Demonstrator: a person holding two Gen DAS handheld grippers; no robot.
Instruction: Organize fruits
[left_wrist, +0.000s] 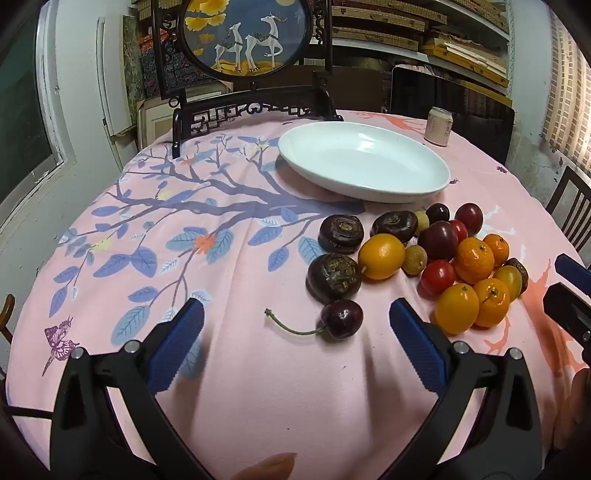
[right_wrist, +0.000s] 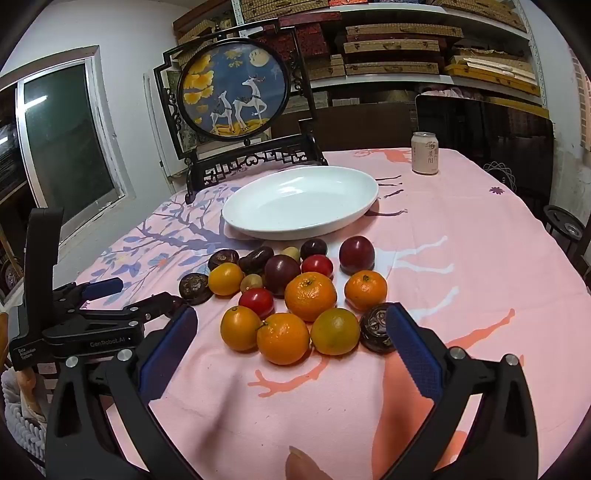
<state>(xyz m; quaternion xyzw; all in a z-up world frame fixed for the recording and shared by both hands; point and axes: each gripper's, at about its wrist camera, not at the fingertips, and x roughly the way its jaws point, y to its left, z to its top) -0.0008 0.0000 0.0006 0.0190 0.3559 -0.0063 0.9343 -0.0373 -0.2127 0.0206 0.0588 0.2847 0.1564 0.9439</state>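
You faced a white wall (right_wrist: 122, 33), a dark window (right_wrist: 62, 147) on its left, and box-crammed shelves (right_wrist: 406, 48) behind the pink-clothed table (right_wrist: 480, 258).

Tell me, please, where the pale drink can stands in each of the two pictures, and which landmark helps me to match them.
Left wrist view: the pale drink can stands at the upper right, on the far edge of the pink tablecloth, right of the plate.
Right wrist view: the can stands at the upper right, beyond the plate's right end.
Shared landmark: the white oval ceramic plate, empty, behind the pile of fruits.
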